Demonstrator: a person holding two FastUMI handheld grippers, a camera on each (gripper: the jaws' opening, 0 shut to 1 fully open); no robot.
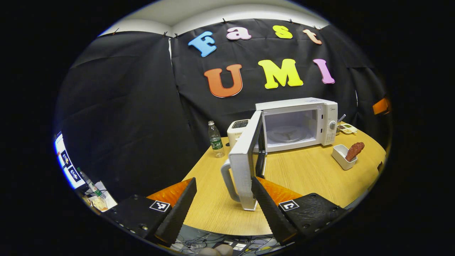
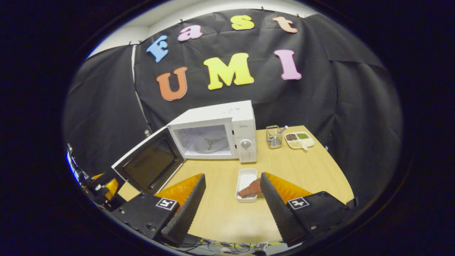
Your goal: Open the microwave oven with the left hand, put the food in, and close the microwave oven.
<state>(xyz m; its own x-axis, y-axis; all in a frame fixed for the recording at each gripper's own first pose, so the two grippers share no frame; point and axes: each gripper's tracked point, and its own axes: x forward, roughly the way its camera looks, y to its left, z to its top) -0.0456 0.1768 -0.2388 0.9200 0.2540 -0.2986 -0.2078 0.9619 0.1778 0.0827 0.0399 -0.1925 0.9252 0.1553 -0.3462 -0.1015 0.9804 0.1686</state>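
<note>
Dish [image 2: 246, 185]: stiff, light, maybe slippery; take its long rims, keep it level.
Food [image 2: 250, 189]: lies loose.
Right fingers [image 2: 265, 197]: you hold them spread, empty.

Both the left gripper [image 1: 223, 204] and right gripper [image 2: 231, 201] have black screwed housings, square coded markers and ribbed wedge jaws.

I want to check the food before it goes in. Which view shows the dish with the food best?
The right gripper view: the white dish lies close ahead, seen from above, the brown food inside it. The left gripper view shows the dish small, far right, side-on.
</note>
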